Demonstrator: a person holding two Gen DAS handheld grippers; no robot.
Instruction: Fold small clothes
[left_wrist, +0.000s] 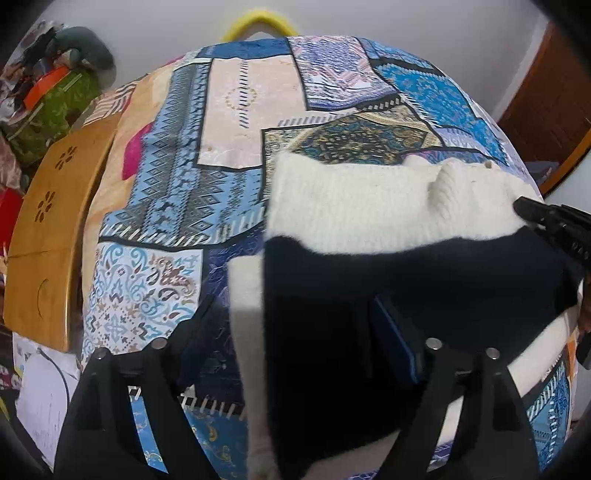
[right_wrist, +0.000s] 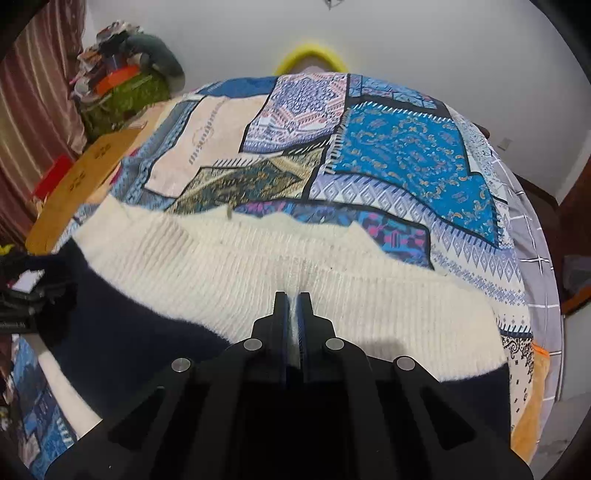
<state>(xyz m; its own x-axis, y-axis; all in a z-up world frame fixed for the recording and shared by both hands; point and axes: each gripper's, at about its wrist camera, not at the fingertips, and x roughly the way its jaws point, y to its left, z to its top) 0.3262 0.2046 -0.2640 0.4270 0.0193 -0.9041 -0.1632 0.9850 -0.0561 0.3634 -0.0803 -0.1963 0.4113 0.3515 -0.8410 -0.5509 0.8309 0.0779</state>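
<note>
A small knitted sweater, cream ribbed knit (left_wrist: 354, 206) above a dark navy part (left_wrist: 406, 280), lies on a patchwork bedspread (left_wrist: 229, 122). My left gripper (left_wrist: 295, 310) hangs open and wide over the navy part; its fingers stand on either side of the cloth without pinching it. My right gripper (right_wrist: 293, 297) is shut on the cream ribbed knit (right_wrist: 258, 266), and a sliver of cream cloth shows between its fingers. In the left wrist view the right gripper (left_wrist: 522, 206) comes in at the sweater's right edge. The sweater's near end is hidden by the grippers.
A wooden board (left_wrist: 48, 236) with cut-out flowers lies along the bed's left side, beside a pile of clutter (left_wrist: 48, 92). A yellow hoop (left_wrist: 258, 22) sticks up behind the bed's far edge. A wooden door (left_wrist: 546, 103) stands at the right, a striped curtain (right_wrist: 33, 110) at the left.
</note>
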